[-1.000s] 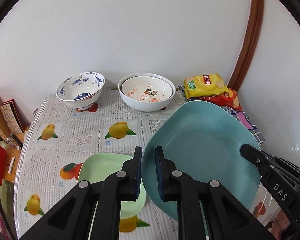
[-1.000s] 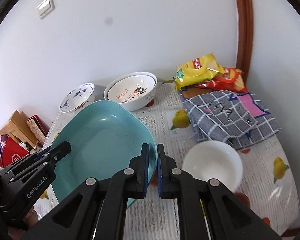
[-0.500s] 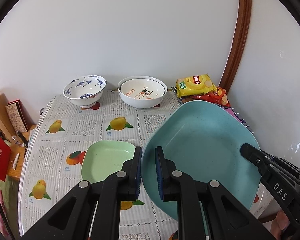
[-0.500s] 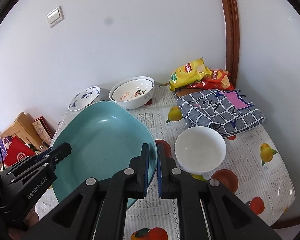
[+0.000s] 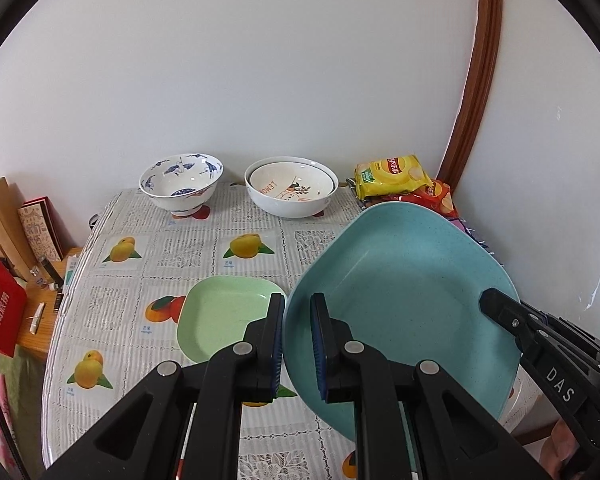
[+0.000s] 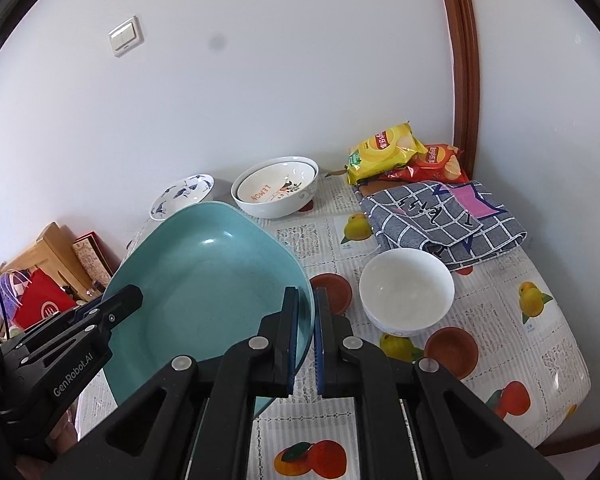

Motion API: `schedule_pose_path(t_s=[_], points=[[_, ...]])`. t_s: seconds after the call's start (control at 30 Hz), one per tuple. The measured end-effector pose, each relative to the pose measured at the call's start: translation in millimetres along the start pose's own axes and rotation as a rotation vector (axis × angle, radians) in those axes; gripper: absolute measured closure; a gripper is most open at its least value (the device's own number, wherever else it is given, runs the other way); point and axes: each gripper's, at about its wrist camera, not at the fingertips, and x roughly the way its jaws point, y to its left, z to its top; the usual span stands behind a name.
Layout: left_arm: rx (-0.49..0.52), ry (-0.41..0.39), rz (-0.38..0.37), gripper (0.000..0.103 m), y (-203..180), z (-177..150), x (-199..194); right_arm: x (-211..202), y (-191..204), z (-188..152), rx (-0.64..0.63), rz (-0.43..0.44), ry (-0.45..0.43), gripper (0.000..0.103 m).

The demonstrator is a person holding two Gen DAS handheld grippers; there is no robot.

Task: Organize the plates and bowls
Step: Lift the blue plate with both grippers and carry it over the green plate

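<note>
Both grippers hold a large teal plate (image 5: 404,292) above the table. My left gripper (image 5: 298,344) is shut on its left rim; my right gripper (image 6: 307,338) is shut on its right rim (image 6: 204,276). A small light-green plate (image 5: 220,312) lies on the table below left of it. A blue-and-white bowl (image 5: 181,184) and two nested white bowls with orange print (image 5: 291,192) stand at the back. A plain white bowl (image 6: 406,292) sits to the right of the teal plate.
Yellow and red chip bags (image 6: 384,152) and a folded checked cloth (image 6: 444,216) lie at the back right. The table (image 5: 140,280) has a fruit-print cover. Boxes and a red bag (image 5: 0,308) stand off its left edge. White walls close behind.
Both grippers have risen and drawn back with the teal plate; the table and bowls look farther away and a wall switch has come into view.
</note>
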Motion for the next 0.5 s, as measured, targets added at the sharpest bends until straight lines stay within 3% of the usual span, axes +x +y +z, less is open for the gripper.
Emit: schedule_pose_path(t_s=[0.5], points=[[-0.019, -0.015, 0.01, 0.09, 15.5, -2.6, -9.7, -5.2, 17.2, -0.8, -0.02, 0.011, -0.014, 0.096]])
